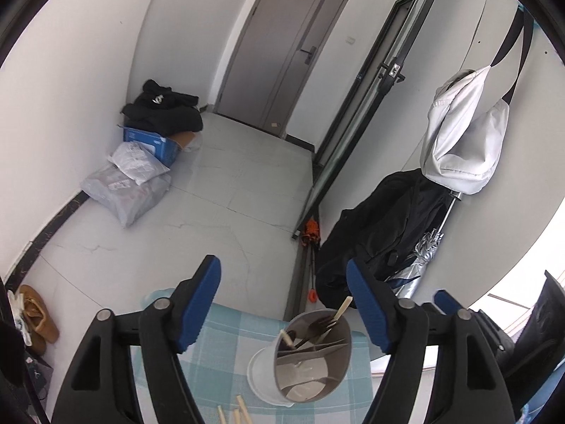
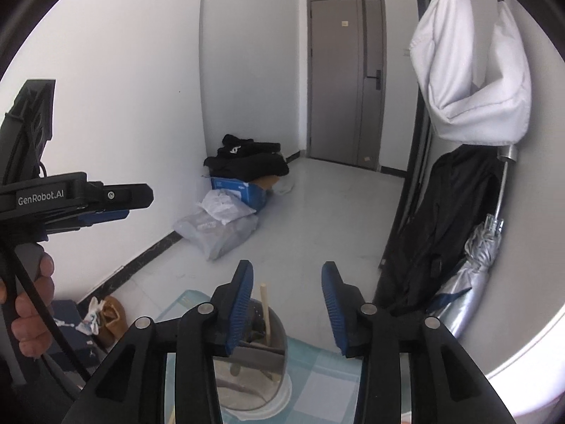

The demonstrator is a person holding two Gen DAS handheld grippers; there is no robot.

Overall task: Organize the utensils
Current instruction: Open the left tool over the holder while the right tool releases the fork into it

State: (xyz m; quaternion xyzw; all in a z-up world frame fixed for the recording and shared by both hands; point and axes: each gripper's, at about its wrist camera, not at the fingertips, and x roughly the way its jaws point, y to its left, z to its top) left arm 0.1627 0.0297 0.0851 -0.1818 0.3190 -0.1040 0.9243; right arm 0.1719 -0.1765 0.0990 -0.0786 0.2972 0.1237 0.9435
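Grey plastic utensil holder (image 1: pixel 312 357), divided inside: stands on the checked tabletop (image 1: pixel 219 353), holding dark forks (image 1: pixel 319 325) and pale chopsticks (image 1: pixel 342 309). More chopsticks (image 1: pixel 243 410) lie loose just beside it. Best next step, as judged: take one stick near its middle, lift it upright, and lower it into the chopstick compartment. Left hand-held gripper (image 1: pixel 284 304): jaws wide apart, empty, above the holder. Right hand-held gripper (image 2: pixel 286 305): jaws partly apart, empty.
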